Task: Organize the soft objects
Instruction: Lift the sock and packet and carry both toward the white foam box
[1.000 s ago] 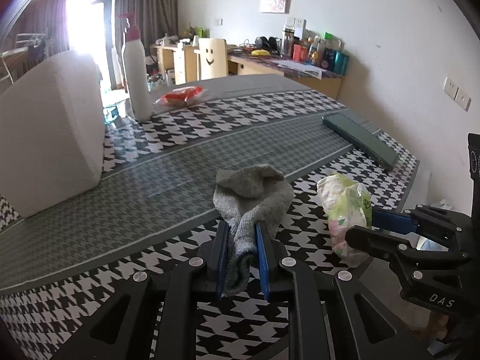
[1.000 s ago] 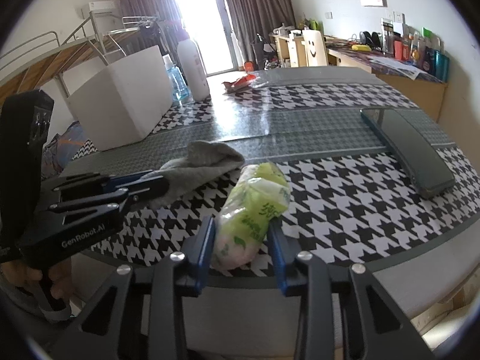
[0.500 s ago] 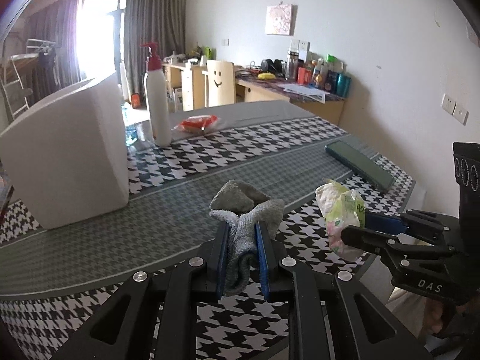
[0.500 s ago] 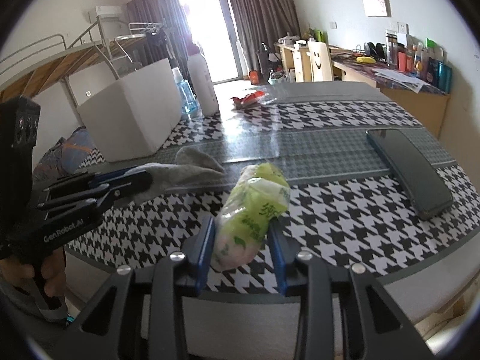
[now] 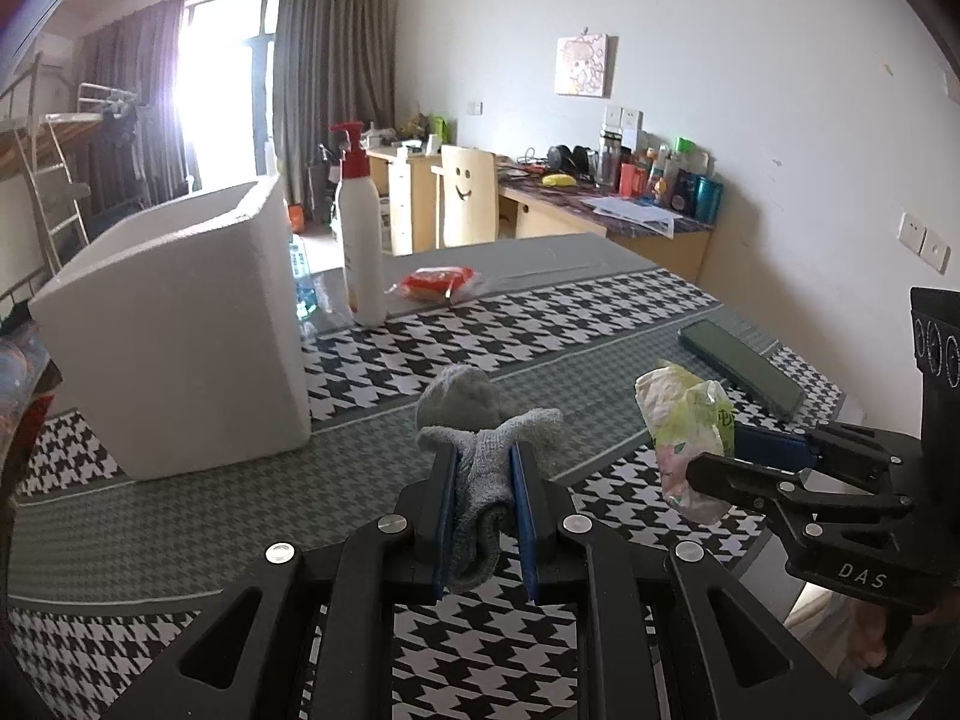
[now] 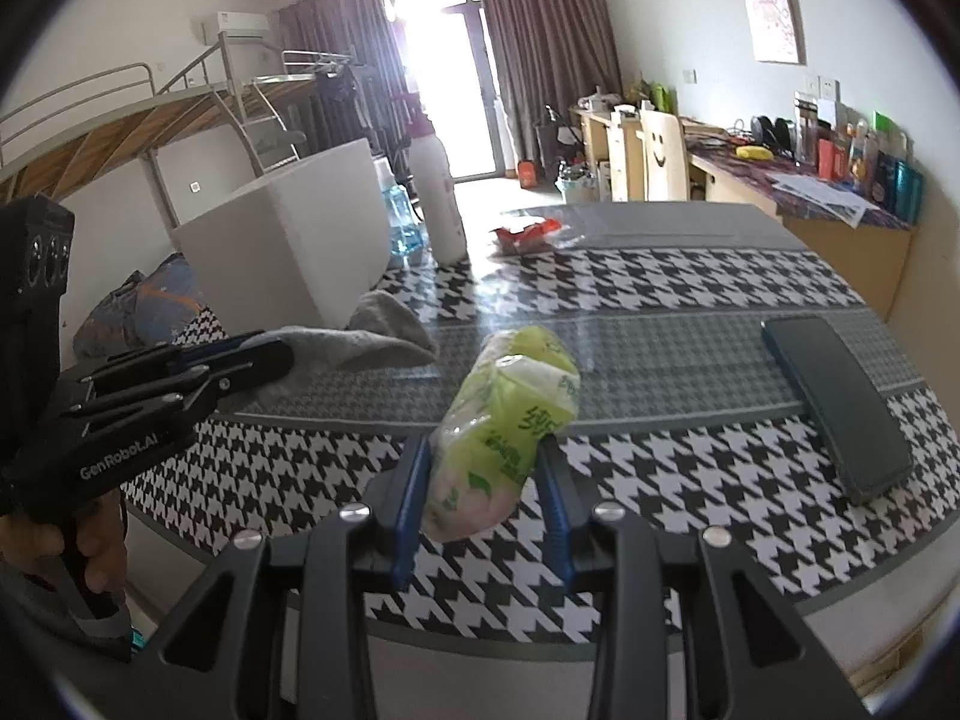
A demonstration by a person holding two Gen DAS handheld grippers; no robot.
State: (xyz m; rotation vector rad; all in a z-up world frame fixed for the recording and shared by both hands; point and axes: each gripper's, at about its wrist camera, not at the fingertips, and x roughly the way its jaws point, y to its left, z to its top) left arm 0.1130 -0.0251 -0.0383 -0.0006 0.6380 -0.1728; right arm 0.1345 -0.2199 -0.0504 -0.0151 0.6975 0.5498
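My left gripper (image 5: 483, 462) is shut on a grey sock (image 5: 480, 450) and holds it above the houndstooth table (image 5: 420, 354). The sock also shows in the right wrist view (image 6: 372, 339), hanging out of the left gripper (image 6: 288, 354). My right gripper (image 6: 483, 456) is shut on a green tissue pack (image 6: 510, 414), held off the table; the pack shows in the left wrist view (image 5: 684, 420) in the right gripper (image 5: 714, 468). A white foam box (image 5: 180, 336), open at the top, stands at the left, beyond the sock; it shows in the right wrist view (image 6: 288, 240).
A white pump bottle (image 5: 360, 246) and a red packet (image 5: 435, 282) stand at the far side. A dark green flat case (image 6: 840, 402) lies at the right edge. A blue water bottle (image 6: 402, 222) is behind the box. Desks and a bunk bed stand beyond.
Both grippers have risen with their loads; the sock and the tissue pack have come up off the table and the view has lifted towards the box's rim.
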